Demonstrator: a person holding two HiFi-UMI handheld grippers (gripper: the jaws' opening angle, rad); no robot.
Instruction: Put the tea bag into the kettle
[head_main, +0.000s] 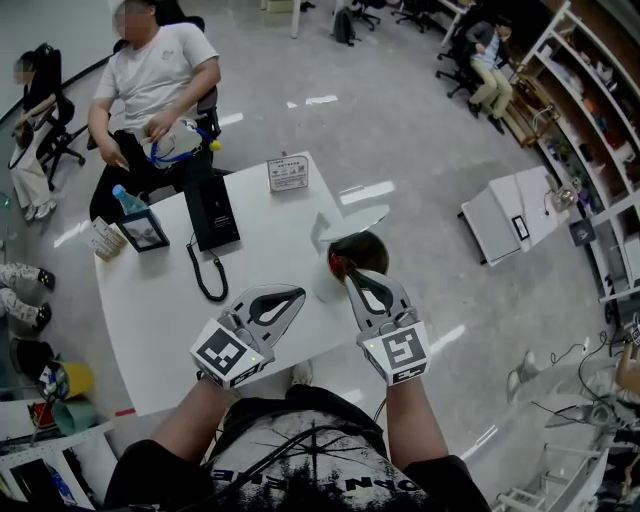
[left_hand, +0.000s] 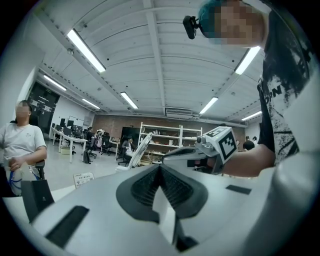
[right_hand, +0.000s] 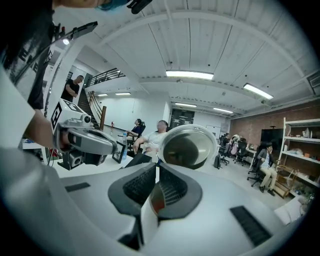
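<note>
My right gripper was clenched, its jaws pressed together at the tips on a small reddish piece that I took to be the tea bag, though so little of it showed between the pads that I could not be sure. From the head view that gripper reached over the near right edge of the white table, its tips just beside the rim of the kettle. The kettle's lid stood flipped open on the far side, with its shiny underside facing my right gripper. My left gripper was shut as well, with nothing between its jaws. It hung over the near part of the table, beside the right one and apart from the kettle. Farther back on the table stood a black phone with a curled cord, a small sign card and a framed picture. A seated person in a white shirt was behind them.
</note>
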